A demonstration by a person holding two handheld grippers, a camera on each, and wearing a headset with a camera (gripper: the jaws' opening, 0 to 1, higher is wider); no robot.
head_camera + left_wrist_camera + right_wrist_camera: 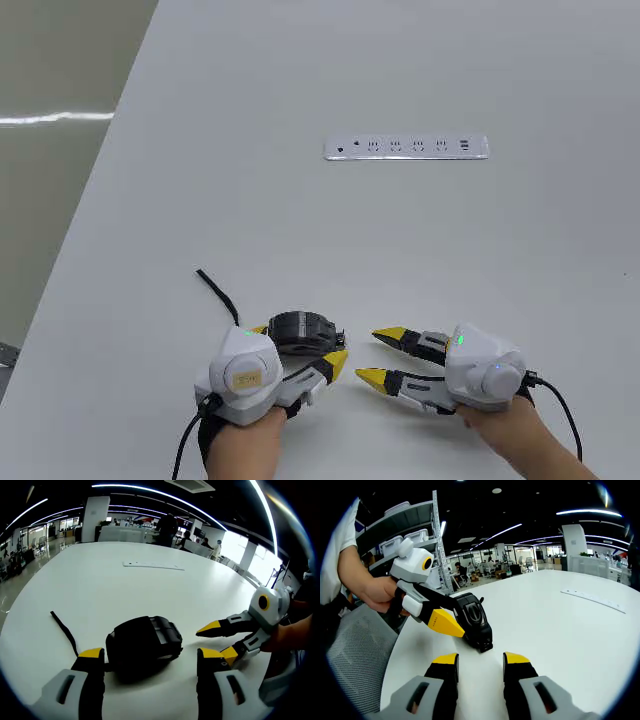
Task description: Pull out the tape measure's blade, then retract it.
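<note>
The black tape measure (pixel 300 330) lies on the white table (pixel 400 240) near the front edge, its black wrist strap (pixel 218 292) trailing to the far left. My left gripper (pixel 298 345) is open, its yellow-tipped jaws straddling the tape measure (pixel 144 644) with small gaps on both sides. No blade shows outside the case. My right gripper (pixel 380 356) rests open just right of it, tips pointing at the tape measure (pixel 476 617), nothing between its jaws. The right gripper (pixel 217 640) also enters the left gripper view from the right.
A white power strip (pixel 406 148) lies flat at the far middle of the table. The table's left edge (pixel 90 190) drops to a grey floor. Office desks and people stand far behind.
</note>
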